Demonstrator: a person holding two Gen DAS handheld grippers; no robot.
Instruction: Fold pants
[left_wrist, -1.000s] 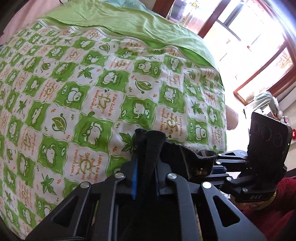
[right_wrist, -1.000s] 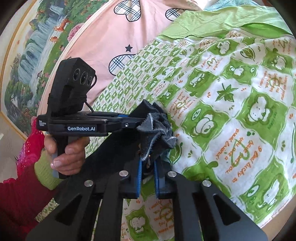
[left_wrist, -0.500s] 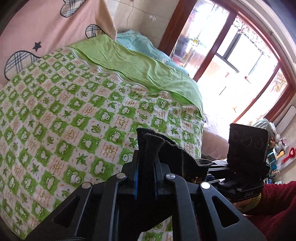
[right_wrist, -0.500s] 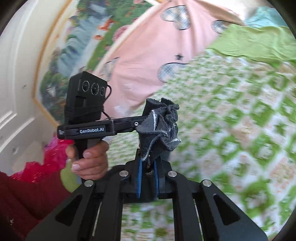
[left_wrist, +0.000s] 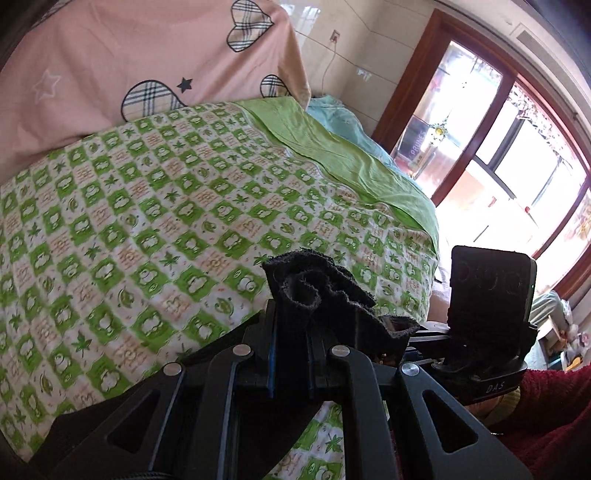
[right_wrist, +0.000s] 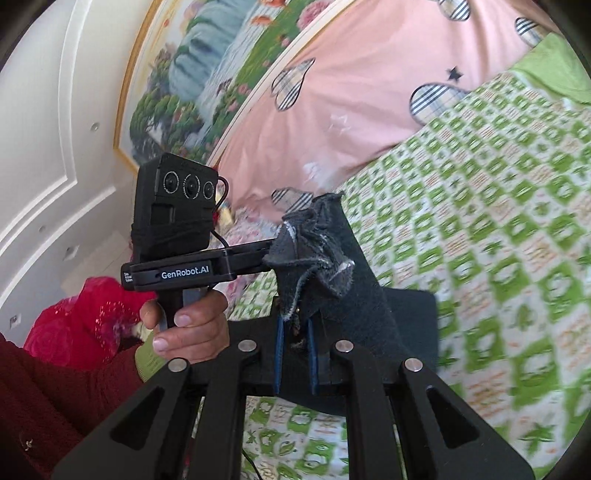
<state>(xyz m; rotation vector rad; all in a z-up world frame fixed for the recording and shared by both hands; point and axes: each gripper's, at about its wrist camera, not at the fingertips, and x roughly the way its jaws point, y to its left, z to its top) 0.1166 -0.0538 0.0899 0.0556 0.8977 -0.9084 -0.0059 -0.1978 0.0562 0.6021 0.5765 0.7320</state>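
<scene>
Above the green frog-print quilted bed (left_wrist: 155, 229), both tongs, left (left_wrist: 291, 332) and right (right_wrist: 295, 332), clamp dark frayed fabric pants (right_wrist: 314, 251) (held aloft); next, lay them flat.

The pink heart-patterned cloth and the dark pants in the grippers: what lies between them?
In the left wrist view, only the green-and-white frog-print bedspread stretches between the pink cloth and the pants; nothing rests on that stretch.

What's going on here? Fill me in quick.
A person is folding dark pants over a bed with a green frog-print sheet. Each hand holds a gripper: the left gripper and the right gripper are each shut on a bunched edge of the fabric, held up off the sheet. No fold is laid down yet.
</scene>
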